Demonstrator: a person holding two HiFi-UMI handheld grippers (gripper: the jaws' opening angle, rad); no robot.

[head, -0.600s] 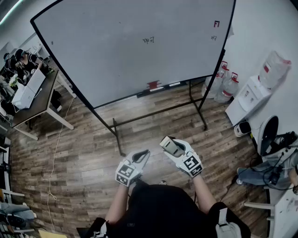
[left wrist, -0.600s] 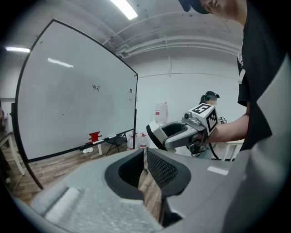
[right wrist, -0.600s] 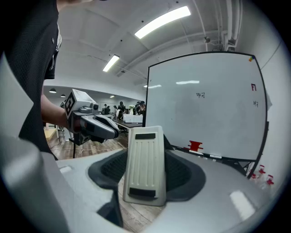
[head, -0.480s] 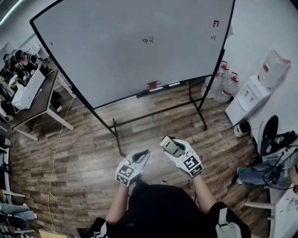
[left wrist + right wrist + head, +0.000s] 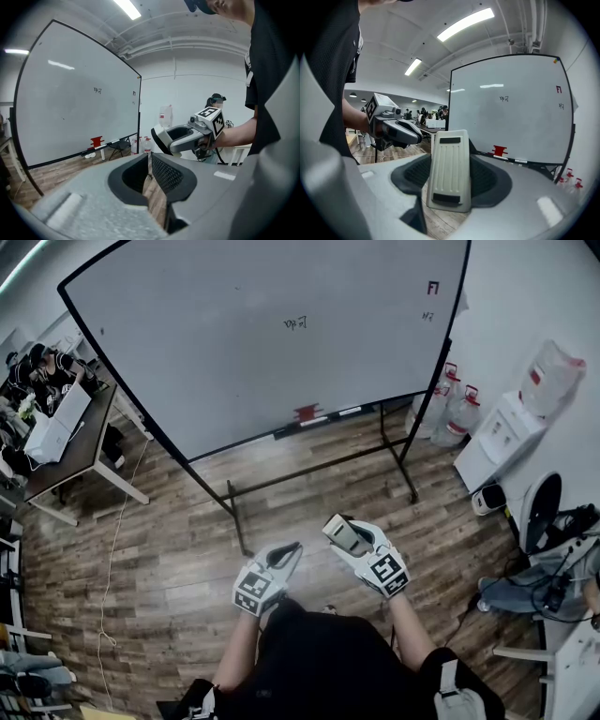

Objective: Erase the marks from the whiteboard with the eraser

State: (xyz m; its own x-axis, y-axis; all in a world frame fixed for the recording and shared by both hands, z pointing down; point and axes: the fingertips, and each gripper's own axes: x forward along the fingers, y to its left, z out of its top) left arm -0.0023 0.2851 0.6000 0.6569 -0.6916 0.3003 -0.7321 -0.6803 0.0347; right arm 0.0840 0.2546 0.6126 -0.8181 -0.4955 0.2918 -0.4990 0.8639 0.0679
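Note:
A large whiteboard (image 5: 262,334) on a black stand faces me across a wooden floor. It bears a small black scribble (image 5: 295,323) near the middle, a red mark (image 5: 433,287) and a black mark (image 5: 429,315) at the upper right. My right gripper (image 5: 336,529) is shut on a pale ribbed eraser (image 5: 449,168), held at waist height well short of the board. Beside it my left gripper (image 5: 286,554) is shut with nothing between its pads (image 5: 161,173). In the left gripper view the right gripper (image 5: 187,136) shows just ahead.
A red object (image 5: 306,412) and markers lie on the board's tray. The stand's feet (image 5: 236,521) reach toward me. Water bottles (image 5: 455,413) and a dispenser (image 5: 511,432) stand at the right. A desk (image 5: 66,437) with seated people is at the left.

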